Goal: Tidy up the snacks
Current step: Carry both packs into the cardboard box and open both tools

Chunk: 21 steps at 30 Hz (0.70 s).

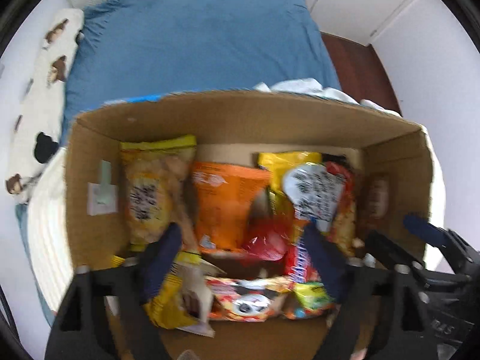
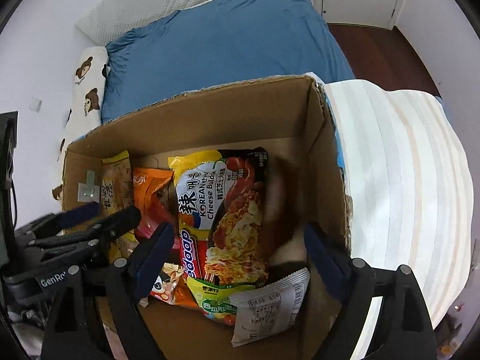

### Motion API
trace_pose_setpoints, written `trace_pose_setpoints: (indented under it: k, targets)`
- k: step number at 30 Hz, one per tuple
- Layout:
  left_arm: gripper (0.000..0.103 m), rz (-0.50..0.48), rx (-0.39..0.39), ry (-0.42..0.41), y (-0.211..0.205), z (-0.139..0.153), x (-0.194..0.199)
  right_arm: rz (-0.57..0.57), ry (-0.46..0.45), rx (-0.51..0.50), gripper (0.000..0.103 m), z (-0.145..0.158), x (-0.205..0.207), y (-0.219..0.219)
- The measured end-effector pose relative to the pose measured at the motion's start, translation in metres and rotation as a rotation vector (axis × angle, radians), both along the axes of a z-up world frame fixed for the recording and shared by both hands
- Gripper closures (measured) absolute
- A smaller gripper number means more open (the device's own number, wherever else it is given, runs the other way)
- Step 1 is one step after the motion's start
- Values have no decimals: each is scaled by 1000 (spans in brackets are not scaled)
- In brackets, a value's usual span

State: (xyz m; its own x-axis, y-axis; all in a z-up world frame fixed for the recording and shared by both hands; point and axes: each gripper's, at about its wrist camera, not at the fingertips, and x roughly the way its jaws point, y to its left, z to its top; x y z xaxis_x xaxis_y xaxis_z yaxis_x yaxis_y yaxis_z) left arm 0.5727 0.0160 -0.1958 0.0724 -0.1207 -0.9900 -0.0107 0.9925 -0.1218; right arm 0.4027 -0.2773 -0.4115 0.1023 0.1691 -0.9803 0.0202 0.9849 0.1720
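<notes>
Both tools are held above an open cardboard box set on a bed with a blue sheet, and the snacks are already gathered inside it. The left tool is spread wide with nothing pressed between its fingers; the right tool is equally wide and empty. For tidy packing, each packet is best laid flat and side by side — not heaped — and the bare floor at the box's right end is probably best filled next. The noodle packet is read clearly only in the right wrist view, while the yellow bag and orange bag are shown in full only by the left wrist view.
</notes>
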Motion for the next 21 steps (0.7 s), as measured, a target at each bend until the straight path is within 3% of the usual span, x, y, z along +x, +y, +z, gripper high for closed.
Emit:
trace_pose_setpoints:
  k: [3, 11, 21]
  targets:
    - [7, 29, -35, 1, 9, 0, -2, 11, 5, -6, 8, 0, -3, 3]
    - [7, 45, -23, -51, 20, 25, -23, 24, -21, -50, 6, 11, -16, 7]
    - [7, 51, 64, -276, 24, 92, -74, 53, -134, -82, 5, 58, -65, 14]
